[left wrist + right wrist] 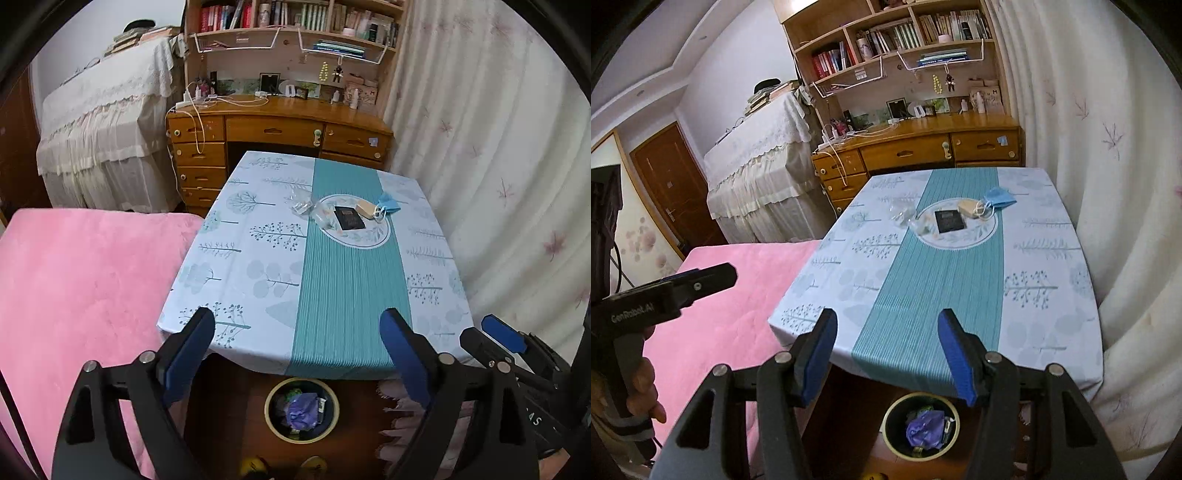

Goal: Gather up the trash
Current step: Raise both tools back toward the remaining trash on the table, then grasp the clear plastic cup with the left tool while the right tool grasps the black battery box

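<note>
Trash (pixel 349 218) clusters far down the bench (pixel 258 258): mask, dark packet, clear wrappers hard to resolve. Near half bare. Bin (pixel 301 410) on floor below near edge, partly hidden. Left tool (pixel 297 332) and right tool (pixel 888 334) gape, empty.

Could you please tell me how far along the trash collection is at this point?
Done: the bin on the floor already holds some trash, including a purple bag. In hand: nothing; the left gripper and right gripper are both open and empty. Left: the blue mask, clear wrappers and dark packet on the table.
</note>
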Demonstrator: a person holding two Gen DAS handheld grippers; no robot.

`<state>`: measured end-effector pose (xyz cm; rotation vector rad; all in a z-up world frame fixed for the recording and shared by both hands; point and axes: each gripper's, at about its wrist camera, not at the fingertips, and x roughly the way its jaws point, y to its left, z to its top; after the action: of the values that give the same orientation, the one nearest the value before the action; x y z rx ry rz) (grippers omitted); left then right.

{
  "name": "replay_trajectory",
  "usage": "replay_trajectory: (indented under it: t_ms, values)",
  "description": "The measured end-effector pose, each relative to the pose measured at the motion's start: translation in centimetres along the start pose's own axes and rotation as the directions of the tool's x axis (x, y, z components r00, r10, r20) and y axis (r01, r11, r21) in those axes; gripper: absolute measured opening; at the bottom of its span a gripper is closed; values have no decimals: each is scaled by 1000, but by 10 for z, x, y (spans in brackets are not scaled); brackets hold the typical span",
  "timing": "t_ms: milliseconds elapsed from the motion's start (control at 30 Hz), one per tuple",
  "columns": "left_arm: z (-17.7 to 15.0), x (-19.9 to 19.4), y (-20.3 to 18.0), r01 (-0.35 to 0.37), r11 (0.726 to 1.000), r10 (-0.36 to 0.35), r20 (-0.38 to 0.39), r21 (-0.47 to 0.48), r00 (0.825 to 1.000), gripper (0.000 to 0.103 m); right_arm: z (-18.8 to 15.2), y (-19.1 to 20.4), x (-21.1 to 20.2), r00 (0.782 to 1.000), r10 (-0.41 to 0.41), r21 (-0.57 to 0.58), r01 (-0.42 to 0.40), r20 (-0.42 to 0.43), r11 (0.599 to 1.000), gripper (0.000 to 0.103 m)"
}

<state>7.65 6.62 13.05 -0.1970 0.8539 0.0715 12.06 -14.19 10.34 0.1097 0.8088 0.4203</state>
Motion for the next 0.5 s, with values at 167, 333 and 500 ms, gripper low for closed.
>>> replay_trajectory:
  t_ms: [167, 333, 500]
  values:
    - [13, 18, 6, 8, 1000, -8, -23, -26, 1000, 91, 13, -10, 17, 1000, -4, 11, 4, -12, 1000, 57]
    - [32, 44, 13, 35, 998, -37, -38, -42, 999, 91, 29, -17, 46, 999, -23, 10, 23, -40, 1000, 57]
    - [64, 90, 23, 79, 996, -82, -87, -35, 993, 91, 53, -20, 81, 997, -59, 20, 60, -43, 998, 57]
